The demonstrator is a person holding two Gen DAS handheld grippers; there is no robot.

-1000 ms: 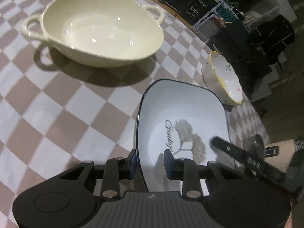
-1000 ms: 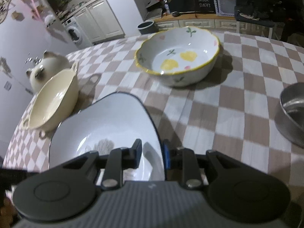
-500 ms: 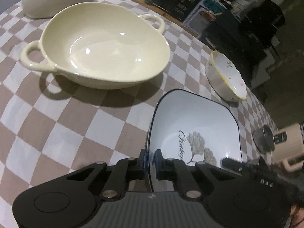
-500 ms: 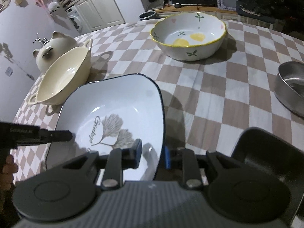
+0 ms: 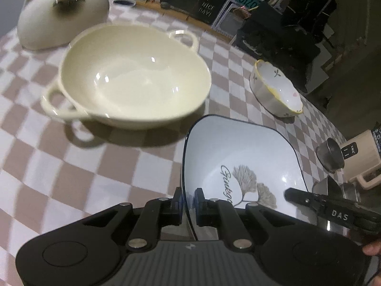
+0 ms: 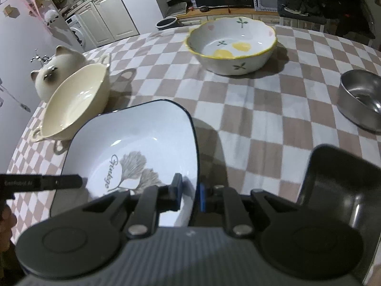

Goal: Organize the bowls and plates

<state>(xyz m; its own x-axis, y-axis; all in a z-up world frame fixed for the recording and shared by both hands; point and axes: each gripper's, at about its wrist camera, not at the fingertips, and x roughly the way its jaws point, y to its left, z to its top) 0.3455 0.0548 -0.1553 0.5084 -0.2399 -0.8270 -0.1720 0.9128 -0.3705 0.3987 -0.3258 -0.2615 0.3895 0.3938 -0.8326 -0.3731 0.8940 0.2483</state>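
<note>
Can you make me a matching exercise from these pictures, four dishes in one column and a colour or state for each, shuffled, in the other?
Things:
1. square plate
2. two-handled bowl
3. scalloped bowl
4. metal bowl

Descriptions:
A. yellow rim, green sprigs
B. plain cream, empty
C. gripped at opposite rims by the left gripper and the right gripper
D. shiny steel, at the table's right edge

Pairs: 1-C, 2-B, 3-A, 4-D
</note>
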